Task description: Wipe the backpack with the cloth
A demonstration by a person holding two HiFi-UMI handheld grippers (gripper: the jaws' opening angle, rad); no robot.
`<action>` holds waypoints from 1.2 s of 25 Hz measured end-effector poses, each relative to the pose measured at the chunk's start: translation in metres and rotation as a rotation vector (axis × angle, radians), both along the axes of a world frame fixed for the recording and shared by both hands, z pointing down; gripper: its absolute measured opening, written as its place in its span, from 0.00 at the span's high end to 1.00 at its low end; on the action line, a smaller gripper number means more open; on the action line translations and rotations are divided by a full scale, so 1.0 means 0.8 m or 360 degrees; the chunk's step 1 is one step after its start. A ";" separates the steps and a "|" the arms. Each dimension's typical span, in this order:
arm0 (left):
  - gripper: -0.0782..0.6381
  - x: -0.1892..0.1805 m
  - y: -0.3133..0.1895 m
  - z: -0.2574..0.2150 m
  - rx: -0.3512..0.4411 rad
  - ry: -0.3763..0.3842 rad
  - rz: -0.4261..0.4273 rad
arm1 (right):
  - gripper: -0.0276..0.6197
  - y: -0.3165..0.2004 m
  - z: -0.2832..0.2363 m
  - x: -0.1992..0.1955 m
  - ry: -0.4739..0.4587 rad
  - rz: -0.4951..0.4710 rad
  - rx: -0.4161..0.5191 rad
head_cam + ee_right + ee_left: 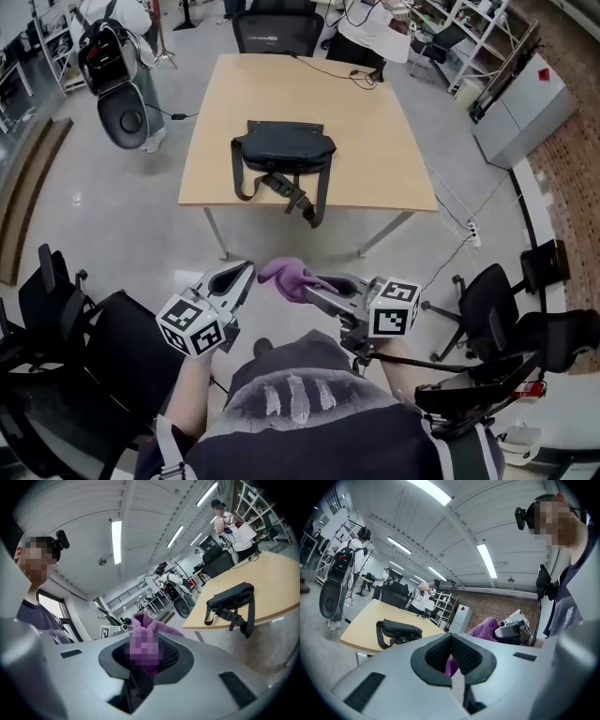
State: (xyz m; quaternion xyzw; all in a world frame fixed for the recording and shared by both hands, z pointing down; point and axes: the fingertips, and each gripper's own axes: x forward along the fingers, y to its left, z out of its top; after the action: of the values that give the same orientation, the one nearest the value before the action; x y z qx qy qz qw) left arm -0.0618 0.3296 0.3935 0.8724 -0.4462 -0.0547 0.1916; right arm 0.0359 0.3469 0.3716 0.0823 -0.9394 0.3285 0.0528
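A dark backpack (281,150) lies on the light wooden table (375,131), its straps hanging over the near edge. It also shows in the left gripper view as the backpack (396,631) and in the right gripper view as the backpack (233,598). My right gripper (314,284) is shut on a purple cloth (289,277), held in the air well short of the table. The cloth (143,644) fills its jaws. My left gripper (239,277) hangs beside it with jaws closed and nothing between them; the cloth (485,627) shows past it.
Black office chairs (70,347) stand at my left and right (506,309). A person stands by a dark machine (117,80) at the far left. A chair (277,30) and another person are behind the table. A grey cabinet (525,108) stands at the right.
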 end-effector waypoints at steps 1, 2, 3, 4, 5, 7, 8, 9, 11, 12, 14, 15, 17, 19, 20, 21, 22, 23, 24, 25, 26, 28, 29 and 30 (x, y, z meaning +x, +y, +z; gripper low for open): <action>0.88 -0.006 -0.006 0.001 -0.0004 0.0013 -0.0012 | 0.85 -0.008 -0.001 -0.006 -0.0011 -0.0016 -0.0017; 0.88 -0.012 -0.013 0.004 -0.0012 0.0024 -0.0023 | 0.85 -0.017 0.000 -0.012 -0.0015 -0.0021 -0.0033; 0.88 -0.018 -0.021 0.007 -0.0021 0.0031 -0.0033 | 0.85 -0.029 0.002 -0.017 -0.0007 -0.0020 -0.0041; 0.88 -0.023 -0.029 0.010 -0.0029 0.0031 -0.0042 | 0.85 -0.042 0.005 -0.021 0.0011 -0.0016 -0.0040; 0.88 -0.027 -0.039 0.013 -0.0038 0.0027 -0.0049 | 0.85 -0.057 0.010 -0.024 0.0031 -0.0015 -0.0030; 0.88 -0.034 -0.064 0.020 -0.0056 0.0011 -0.0064 | 0.85 -0.093 0.021 -0.028 0.0063 -0.0009 -0.0014; 0.88 -0.037 -0.078 0.023 -0.0066 0.0002 -0.0076 | 0.85 -0.115 0.028 -0.027 0.0074 0.0003 -0.0016; 0.88 -0.039 -0.094 0.027 -0.0077 -0.0007 -0.0089 | 0.85 -0.138 0.034 -0.026 0.0085 0.0018 -0.0020; 0.88 -0.040 -0.128 0.033 -0.0102 -0.0027 -0.0117 | 0.85 -0.187 0.044 -0.020 0.0110 0.0045 -0.0009; 0.88 -0.039 -0.146 0.035 -0.0114 -0.0040 -0.0127 | 0.85 -0.211 0.048 -0.016 0.0125 0.0055 0.0003; 0.88 -0.032 -0.182 0.035 -0.0129 -0.0070 -0.0134 | 0.85 -0.261 0.055 -0.005 0.0167 0.0078 0.0033; 0.88 -0.027 -0.201 0.034 -0.0134 -0.0085 -0.0134 | 0.85 -0.288 0.058 0.002 0.0194 0.0096 0.0051; 0.88 -0.017 -0.240 0.031 -0.0143 -0.0112 -0.0139 | 0.85 -0.347 0.065 0.019 0.0262 0.0150 0.0100; 0.88 -0.008 -0.277 0.029 -0.0148 -0.0135 -0.0148 | 0.85 -0.411 0.073 0.037 0.0357 0.0231 0.0190; 0.88 -0.004 -0.293 0.029 -0.0153 -0.0145 -0.0154 | 0.85 -0.443 0.078 0.047 0.0412 0.0282 0.0245; 0.88 0.000 -0.308 0.030 -0.0163 -0.0153 -0.0163 | 0.85 -0.476 0.084 0.056 0.0470 0.0335 0.0302; 0.88 0.004 -0.321 0.032 -0.0178 -0.0158 -0.0174 | 0.85 -0.509 0.091 0.065 0.0527 0.0385 0.0358; 0.88 0.007 -0.333 0.034 -0.0197 -0.0162 -0.0189 | 0.85 -0.541 0.100 0.072 0.0579 0.0430 0.0408; 0.88 0.010 -0.343 0.037 -0.0218 -0.0167 -0.0203 | 0.85 -0.572 0.109 0.076 0.0627 0.0468 0.0451; 0.88 0.012 -0.353 0.040 -0.0236 -0.0176 -0.0214 | 0.85 -0.602 0.119 0.079 0.0673 0.0500 0.0489; 0.88 0.014 -0.362 0.043 -0.0250 -0.0190 -0.0221 | 0.85 -0.631 0.131 0.080 0.0723 0.0529 0.0524; 0.88 0.015 -0.377 0.045 -0.0269 -0.0219 -0.0232 | 0.85 -0.684 0.159 0.076 0.0837 0.0571 0.0580; 0.88 0.014 -0.383 0.044 -0.0276 -0.0232 -0.0242 | 0.85 -0.706 0.176 0.073 0.0893 0.0577 0.0589; 0.88 0.012 -0.387 0.043 -0.0281 -0.0242 -0.0258 | 0.85 -0.723 0.193 0.068 0.0949 0.0570 0.0582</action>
State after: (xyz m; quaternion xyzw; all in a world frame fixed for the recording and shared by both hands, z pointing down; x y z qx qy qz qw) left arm -0.0522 0.0200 0.4278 0.8149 -0.5315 0.0356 0.2283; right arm 0.0901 -0.2314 0.5263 0.3447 -0.8967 0.1214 0.2497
